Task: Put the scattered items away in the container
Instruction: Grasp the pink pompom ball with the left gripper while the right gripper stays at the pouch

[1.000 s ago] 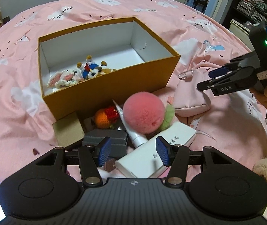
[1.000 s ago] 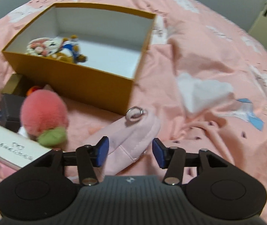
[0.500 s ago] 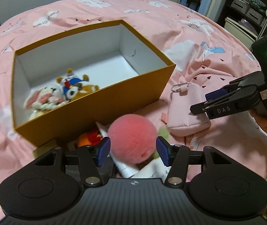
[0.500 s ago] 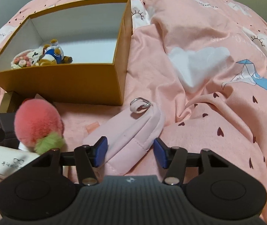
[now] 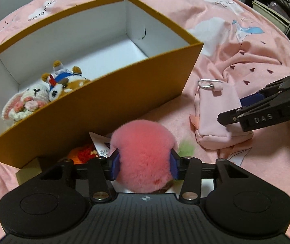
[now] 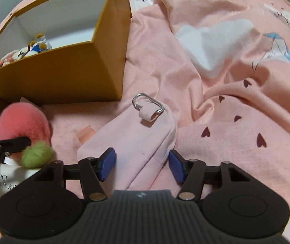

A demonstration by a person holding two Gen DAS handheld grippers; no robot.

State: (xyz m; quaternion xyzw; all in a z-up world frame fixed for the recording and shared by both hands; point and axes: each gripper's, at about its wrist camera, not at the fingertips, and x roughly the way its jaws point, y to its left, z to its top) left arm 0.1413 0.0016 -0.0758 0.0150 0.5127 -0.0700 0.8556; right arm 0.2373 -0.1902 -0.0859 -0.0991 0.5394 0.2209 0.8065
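The main risk sits with the left gripper (image 5: 145, 167): its jaws have just been closing on the pink pompom (image 5: 144, 152), and the blue pads now press into the fluff at both sides. Fur that soft gives little to bite on, so I judge the ball could squeeze out or roll free on the lift — and the green tuft (image 6: 37, 156) hanging off it might snag the white packet (image 6: 0, 181) beneath. The box (image 5: 124, 101) wall stands tall in the upper middle of the left view; a low carry could knock its rim.

The right gripper (image 6: 142, 165) has just been opening and stands at a medium spread astride the pink pouch (image 6: 136, 136), pads just beside the fabric and not pressing it. The pouch lies slantwise on the bed (image 6: 226, 101), its metal ring (image 6: 147, 103) toward the box corner — a grip this near its lower end may let it sag or swing.

Two plush toys (image 5: 43, 93) already lie in the box's left end; an orange-red toy (image 5: 84, 153) waits at lower left, against the box.
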